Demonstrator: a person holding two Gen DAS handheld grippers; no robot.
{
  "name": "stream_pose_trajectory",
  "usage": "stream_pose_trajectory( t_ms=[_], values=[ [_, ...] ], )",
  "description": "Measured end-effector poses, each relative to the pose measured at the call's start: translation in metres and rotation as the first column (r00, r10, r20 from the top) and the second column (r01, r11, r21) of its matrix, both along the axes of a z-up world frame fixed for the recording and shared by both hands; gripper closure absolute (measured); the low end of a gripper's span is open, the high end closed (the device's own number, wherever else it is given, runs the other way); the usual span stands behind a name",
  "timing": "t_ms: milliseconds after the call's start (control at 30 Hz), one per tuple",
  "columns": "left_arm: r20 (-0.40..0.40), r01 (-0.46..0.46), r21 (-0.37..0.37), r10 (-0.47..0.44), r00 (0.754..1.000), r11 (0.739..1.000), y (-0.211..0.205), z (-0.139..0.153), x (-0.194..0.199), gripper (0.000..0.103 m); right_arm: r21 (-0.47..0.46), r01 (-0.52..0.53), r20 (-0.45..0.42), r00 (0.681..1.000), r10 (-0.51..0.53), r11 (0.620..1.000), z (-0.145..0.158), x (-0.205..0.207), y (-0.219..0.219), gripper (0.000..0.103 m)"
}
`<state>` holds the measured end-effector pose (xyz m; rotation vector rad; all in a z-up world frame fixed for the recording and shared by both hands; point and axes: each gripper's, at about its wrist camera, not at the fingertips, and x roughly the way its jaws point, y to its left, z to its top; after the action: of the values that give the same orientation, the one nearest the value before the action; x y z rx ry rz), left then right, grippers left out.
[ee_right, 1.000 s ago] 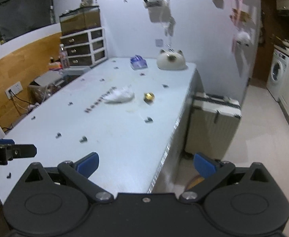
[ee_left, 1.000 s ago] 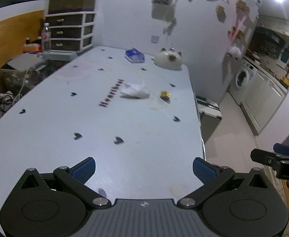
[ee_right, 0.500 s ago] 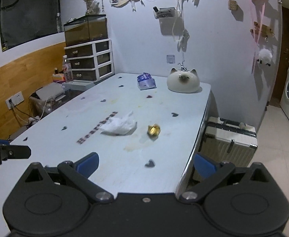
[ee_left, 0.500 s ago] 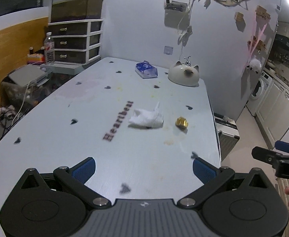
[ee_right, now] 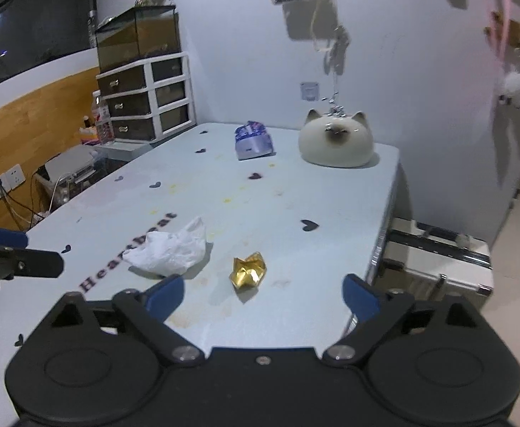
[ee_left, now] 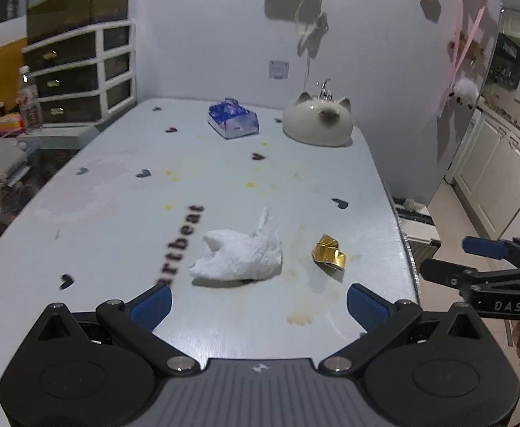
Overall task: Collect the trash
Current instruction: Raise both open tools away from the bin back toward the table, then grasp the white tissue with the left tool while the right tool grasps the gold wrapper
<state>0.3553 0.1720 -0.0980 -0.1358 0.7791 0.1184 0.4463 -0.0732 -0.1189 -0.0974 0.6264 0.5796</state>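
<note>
Left gripper (ee_left: 258,306): jaws spread wide, nothing between the blue pads, touching nothing; it hangs over the near end of the table.
Table (ee_left: 117,220): pale blue top with small dark hearts, the printed word "Heartbeat" and yellowish stains.
Crumpled tissue (ee_left: 238,251): white, lying on the table just past the left gripper's fingertips, beside the printed word, well inside the span of its pads.
Gold wrapper (ee_right: 248,270): crumpled foil, lying on the table to the right of the tissue, near it but apart, close to a brownish stain.
Right gripper (ee_right: 263,293): jaws have just been closing a little yet stand wide apart; nothing between them, pads clear of the wrapper that lies ahead.
Far end: blue tissue pack (ee_left: 233,122) and cat-shaped ceramic (ee_left: 317,124), side by side.
</note>
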Motion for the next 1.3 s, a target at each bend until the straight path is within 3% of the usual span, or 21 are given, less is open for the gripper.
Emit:
stream_pose_trajectory(
  t_ms=[367, 500, 600, 900, 1033, 1200, 1267, 1300],
  values=[
    [-0.042, -0.045, -0.055, 0.042, 0.998, 0.998, 0.035, -0.063, 0.081, 0.0, -0.06, -0.153, 0.001, 0.988, 0.154, 0.986, -0.054, 0.054, 0.057, 0.03],
    [-0.069, -0.063, -0.081, 0.057, 0.996, 0.995, 0.045, -0.087, 0.101, 0.0, -0.08, -0.146, -0.003, 0.989, 0.147, 0.986, -0.07, 0.063, 0.073, 0.038],
    [-0.083, -0.068, -0.09, 0.06, 0.995, 0.994, 0.048, -0.101, 0.112, 0.0, -0.086, -0.141, -0.015, 0.99, 0.141, 0.986, -0.078, 0.066, 0.08, 0.038],
    [-0.091, -0.067, -0.055, 0.062, 0.994, 0.996, 0.047, -0.119, 0.135, 0.003, -0.112, -0.128, -0.016, 0.992, 0.127, 0.985, -0.095, 0.074, 0.09, 0.053],
    [-0.078, -0.07, -0.011, 0.069, 0.995, 0.997, 0.043, -0.117, 0.138, 0.024, -0.113, -0.116, -0.023, 0.993, 0.114, 0.987, -0.098, 0.075, 0.091, 0.065],
    [-0.082, -0.052, -0.024, 0.05, 0.995, 0.998, 0.037, -0.112, 0.134, 0.054, -0.105, -0.107, -0.028, 0.994, 0.105, 0.989, -0.097, 0.073, 0.09, 0.067],
    [-0.088, -0.054, -0.047, 0.05, 0.995, 0.997, 0.035, -0.111, 0.131, 0.071, -0.103, -0.103, -0.034, 0.994, 0.1, 0.989, -0.096, 0.071, 0.089, 0.068],
    [-0.09, -0.057, -0.059, 0.052, 0.995, 0.997, 0.033, -0.11, 0.128, 0.072, -0.096, -0.104, -0.04, 0.994, 0.1, 0.99, -0.095, 0.07, 0.087, 0.069]
  ],
)
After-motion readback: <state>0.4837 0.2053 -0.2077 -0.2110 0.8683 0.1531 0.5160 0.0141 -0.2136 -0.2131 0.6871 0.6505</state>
